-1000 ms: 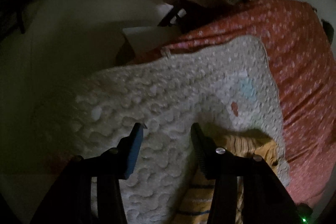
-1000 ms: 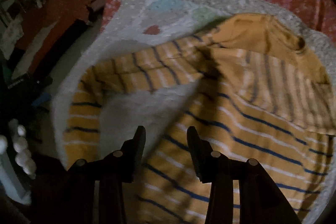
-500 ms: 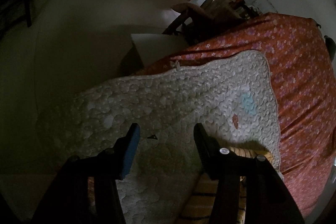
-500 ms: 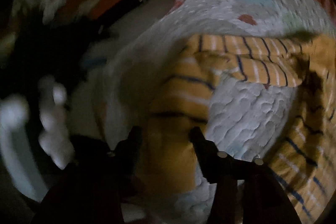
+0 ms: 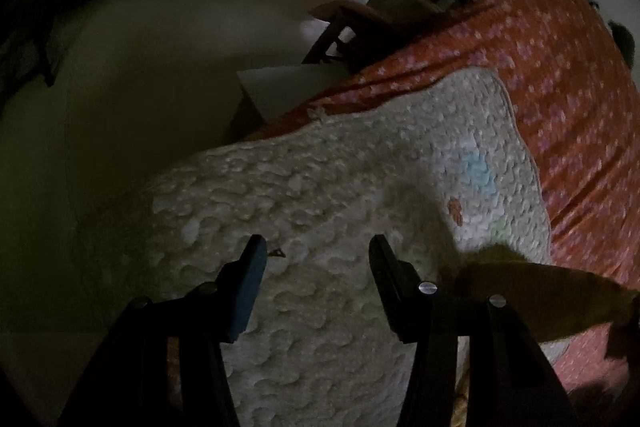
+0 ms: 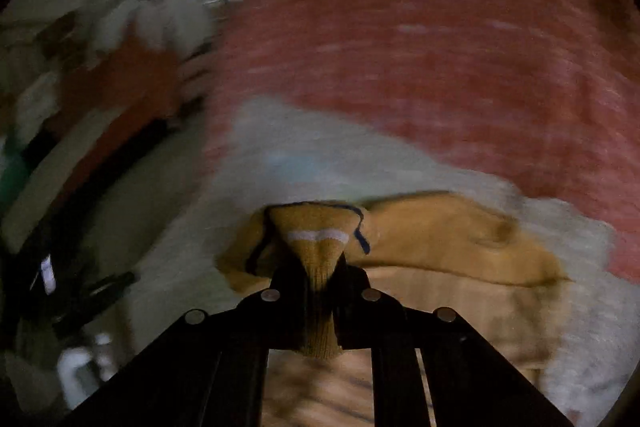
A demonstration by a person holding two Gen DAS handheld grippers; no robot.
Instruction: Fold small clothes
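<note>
A small yellow striped sweater (image 6: pixel 448 239) lies on a cream quilted mat (image 6: pixel 304 155) spread over a red floral bedspread (image 6: pixel 440 47). My right gripper (image 6: pixel 318 267) is shut on a bunched fold of the sweater's striped sleeve, lifted above the mat; the view is blurred by motion. In the left wrist view my left gripper (image 5: pixel 316 255) hovers open over bare quilted mat (image 5: pixel 320 187) with nothing between its fingers. A raised yellow part of the sweater (image 5: pixel 540 287) shows at the right, beyond the right finger.
The bed's edge runs along the left, with pale floor (image 5: pixel 140 75) below. A white box (image 5: pixel 288 87) and a wooden chair (image 5: pixel 348 27) stand beside the bed. Piled clothes and furniture (image 6: pixel 120 47) sit further off. White bottles (image 6: pixel 80 367) stand low left.
My right gripper swept left to the sleeve, shut on it and rose with it. The left gripper stayed almost still over the mat, jaws slightly wider than before.
</note>
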